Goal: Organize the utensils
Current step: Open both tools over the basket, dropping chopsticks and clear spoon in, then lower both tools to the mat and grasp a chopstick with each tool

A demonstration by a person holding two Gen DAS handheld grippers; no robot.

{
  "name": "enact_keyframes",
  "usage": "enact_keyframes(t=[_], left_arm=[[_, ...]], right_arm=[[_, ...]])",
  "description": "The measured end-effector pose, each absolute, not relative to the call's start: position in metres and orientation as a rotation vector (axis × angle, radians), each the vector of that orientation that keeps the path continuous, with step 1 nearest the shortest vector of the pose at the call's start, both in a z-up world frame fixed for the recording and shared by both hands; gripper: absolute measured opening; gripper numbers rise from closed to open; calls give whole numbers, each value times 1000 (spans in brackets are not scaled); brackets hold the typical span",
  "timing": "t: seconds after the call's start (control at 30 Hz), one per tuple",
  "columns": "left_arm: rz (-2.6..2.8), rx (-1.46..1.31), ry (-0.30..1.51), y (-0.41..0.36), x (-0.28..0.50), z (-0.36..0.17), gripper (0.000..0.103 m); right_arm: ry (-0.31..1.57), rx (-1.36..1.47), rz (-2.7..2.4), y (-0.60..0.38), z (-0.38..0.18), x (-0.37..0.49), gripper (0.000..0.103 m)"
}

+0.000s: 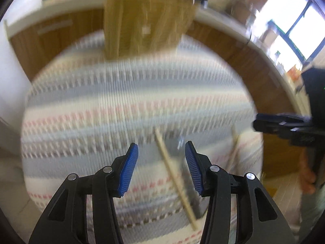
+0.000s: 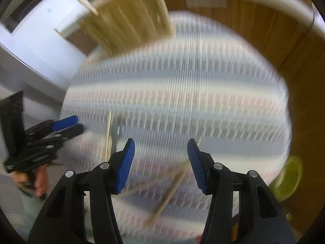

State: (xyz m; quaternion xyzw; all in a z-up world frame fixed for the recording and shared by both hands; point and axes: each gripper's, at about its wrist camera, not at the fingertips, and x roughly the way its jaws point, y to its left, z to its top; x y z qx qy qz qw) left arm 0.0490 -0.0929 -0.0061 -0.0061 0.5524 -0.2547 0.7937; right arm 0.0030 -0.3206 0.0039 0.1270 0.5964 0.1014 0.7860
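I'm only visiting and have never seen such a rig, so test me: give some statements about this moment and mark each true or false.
1. Both grippers are open and hold nothing. True: the left gripper and right gripper show bare blue pads.
2. The table wears a plain black cloth. False: the tablecloth is striped in pale grey, pink and cream.
3. A wooden chopstick lies ahead of the left gripper. True.
4. The bamboo organizer tray sits at the near edge. False: it is at the far side.
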Motion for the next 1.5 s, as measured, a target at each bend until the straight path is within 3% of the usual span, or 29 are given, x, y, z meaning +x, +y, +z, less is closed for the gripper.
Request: enact_keyframes(t=[0.07,0.1,0.23,0.57,0.77,0.9,0.93,1.0,1.13,1.5], left_arm=[[-575,2,1258,-99,47,-27,38],[-577,4,1277,-100,46,-34,35],[-577,34,1264,-106,43,-40,33],[-540,191,1210,-139,37,-44,30],[-461,346,1178,-166,32,-47,30],[-442,352,1173,-172,32,-48,26],[-441,352,1170,-173,33,-48,24],[-433,365,1170,-170,30,-47,8],[-457,322,1194,-158,28,-45,4],[-367,147,1214,-99,47,-38,4]], right_arm=[[1382,346,229,-324,-18,-5,48],[1423,381,234,-324,-29,-10,41],[1478,446,202,-325,-50,-19,36],[1496,471,132,-322,-67,-3,35],[1494,287,83,-297,-64,10,33],[1458,164,83,-282,-63,11,14],[1456,148,94,-279,-64,11,14],[1453,143,118,-277,-65,12,11],[1436,123,153,-267,-61,13,0],[1408,138,223,-237,-61,61,0]])
